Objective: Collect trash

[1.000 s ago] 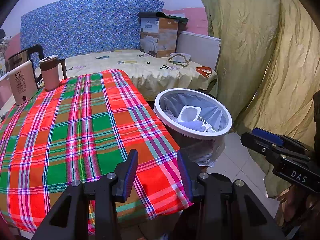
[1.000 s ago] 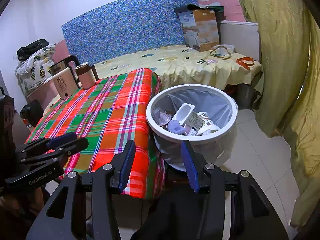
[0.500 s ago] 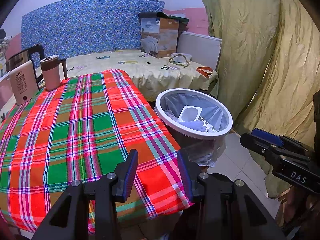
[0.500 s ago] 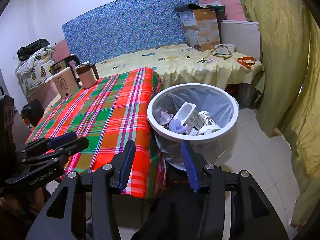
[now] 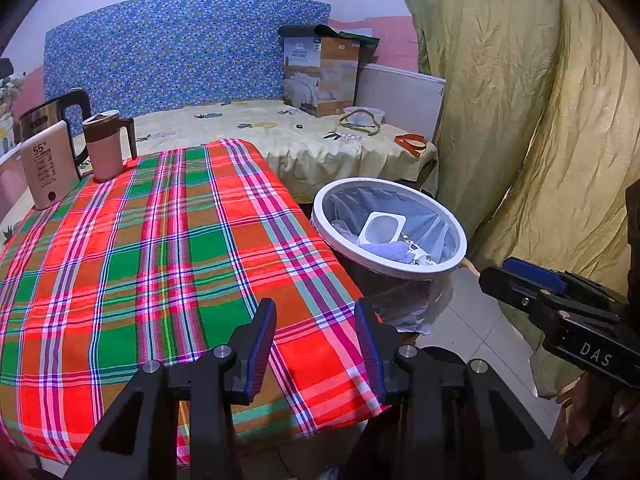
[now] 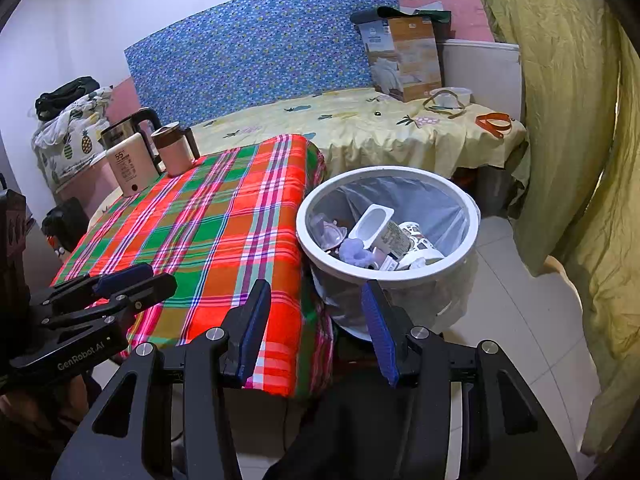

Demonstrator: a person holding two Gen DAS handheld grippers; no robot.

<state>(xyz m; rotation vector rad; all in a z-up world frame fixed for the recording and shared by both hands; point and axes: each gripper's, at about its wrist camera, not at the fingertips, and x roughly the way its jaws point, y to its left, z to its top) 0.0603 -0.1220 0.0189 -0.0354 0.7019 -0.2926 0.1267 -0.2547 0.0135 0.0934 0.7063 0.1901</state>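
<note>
A white-rimmed trash bin [image 5: 452, 227] [image 6: 474, 216] with a clear liner stands on the floor beside the table's right edge. Inside lie a white plastic tub [image 6: 370, 221], a lilac crumpled wad [image 6: 354, 250], a printed paper cup [image 6: 418, 240] and other scraps. My left gripper [image 5: 315, 320] hovers over the near right corner of the plaid tablecloth [image 5: 140, 264], open, with nothing between its fingers. My right gripper [image 6: 316, 304] hangs in front of the bin and the table corner, open and empty. Each gripper shows in the other's view, the right gripper [image 5: 520, 276] and the left gripper [image 6: 136, 276].
At the table's far left stand a beige kettle [image 5: 48, 168], a steel kettle [image 5: 44, 118] and a brown-lidded mug [image 5: 106, 148]. Behind is a bed with a yellow sheet [image 5: 280, 136], a cardboard box [image 5: 320, 74] and small items. An olive curtain [image 5: 540, 120] hangs at the right over tiled floor [image 6: 520, 320].
</note>
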